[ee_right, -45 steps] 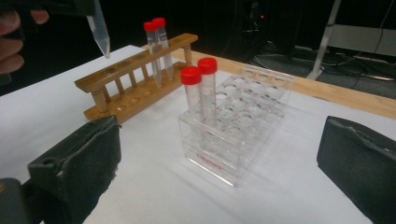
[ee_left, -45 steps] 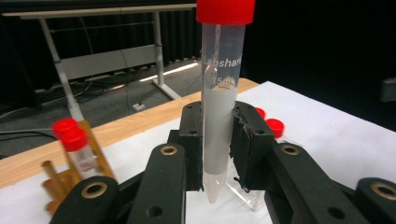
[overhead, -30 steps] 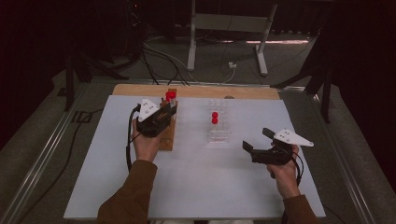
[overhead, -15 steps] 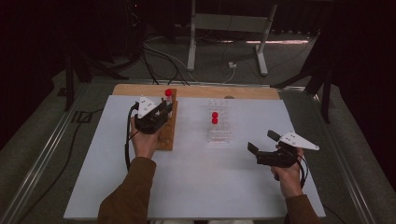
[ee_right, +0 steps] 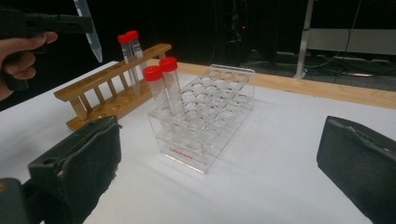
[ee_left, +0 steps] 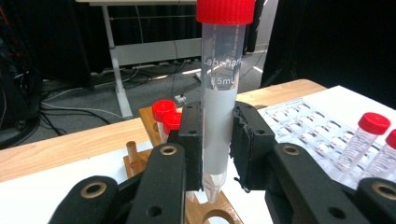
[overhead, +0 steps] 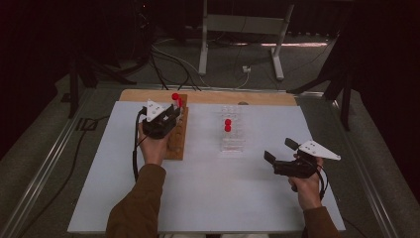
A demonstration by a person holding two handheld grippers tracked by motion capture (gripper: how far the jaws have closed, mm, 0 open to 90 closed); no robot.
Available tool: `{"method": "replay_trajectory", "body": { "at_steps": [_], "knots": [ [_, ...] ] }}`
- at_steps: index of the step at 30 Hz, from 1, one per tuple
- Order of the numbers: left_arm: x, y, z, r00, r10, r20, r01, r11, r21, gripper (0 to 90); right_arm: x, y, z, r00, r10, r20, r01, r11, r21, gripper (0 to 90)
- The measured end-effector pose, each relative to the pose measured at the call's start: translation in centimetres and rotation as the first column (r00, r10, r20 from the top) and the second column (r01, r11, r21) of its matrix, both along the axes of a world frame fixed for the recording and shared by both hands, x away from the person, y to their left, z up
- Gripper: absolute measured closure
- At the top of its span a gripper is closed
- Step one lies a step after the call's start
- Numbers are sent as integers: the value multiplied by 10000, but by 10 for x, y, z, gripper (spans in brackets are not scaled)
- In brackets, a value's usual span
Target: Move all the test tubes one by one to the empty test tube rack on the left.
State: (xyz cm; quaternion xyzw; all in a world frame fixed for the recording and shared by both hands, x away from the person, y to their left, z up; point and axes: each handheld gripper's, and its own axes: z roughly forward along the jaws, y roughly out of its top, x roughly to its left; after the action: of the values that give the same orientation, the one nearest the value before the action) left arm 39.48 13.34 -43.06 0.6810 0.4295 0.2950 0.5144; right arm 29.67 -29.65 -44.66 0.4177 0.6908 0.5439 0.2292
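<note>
1. The left gripper [overhead: 171,113] is clamped on a clear tube [ee_left: 219,107] with a red cap; in the left gripper view both black pads press on the tube's lower body from either side.
2. The tube stands upright between the jaws, its red cap well above the pads and its pointed tip sticking out just below them.
3. In the left gripper view the tip hangs over the wooden rack [overhead: 177,136], close above a round hole in the rack's base board; whether it touches the wood cannot be told.
4. In the high view the left gripper sits over the far half of the wooden rack, which lies on the white surface [overhead: 213,193] left of centre.
5. Two more red-capped tubes [ee_right: 128,46] stand in the far end of the wooden rack, just beyond the held tube.
6. A clear plastic rack [overhead: 233,131] stands near the middle of the surface, well apart from the left gripper, with two red-capped tubes [ee_right: 161,84] in its near corner as the right gripper view shows it.
7. The right gripper [overhead: 281,151] hangs near the right side of the surface, its jaws wide apart with nothing between them, pointing toward the plastic rack.
</note>
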Motion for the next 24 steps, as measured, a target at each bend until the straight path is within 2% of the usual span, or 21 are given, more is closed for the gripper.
{"method": "replay_trajectory", "body": {
  "at_steps": [7, 24],
  "knots": [
    [8, -2, -6, 9996, 229, -167, -231, 9997, -90, 757, 0, 0, -1, 10000, -10, -28, 10, 10000, 80, 0],
    [19, -6, -20, 9960, 419, -790, -401, 9989, 237, 755, -1, 2, -3, 9999, 80, -70, -79, 10000, 61, 0]
  ]
}}
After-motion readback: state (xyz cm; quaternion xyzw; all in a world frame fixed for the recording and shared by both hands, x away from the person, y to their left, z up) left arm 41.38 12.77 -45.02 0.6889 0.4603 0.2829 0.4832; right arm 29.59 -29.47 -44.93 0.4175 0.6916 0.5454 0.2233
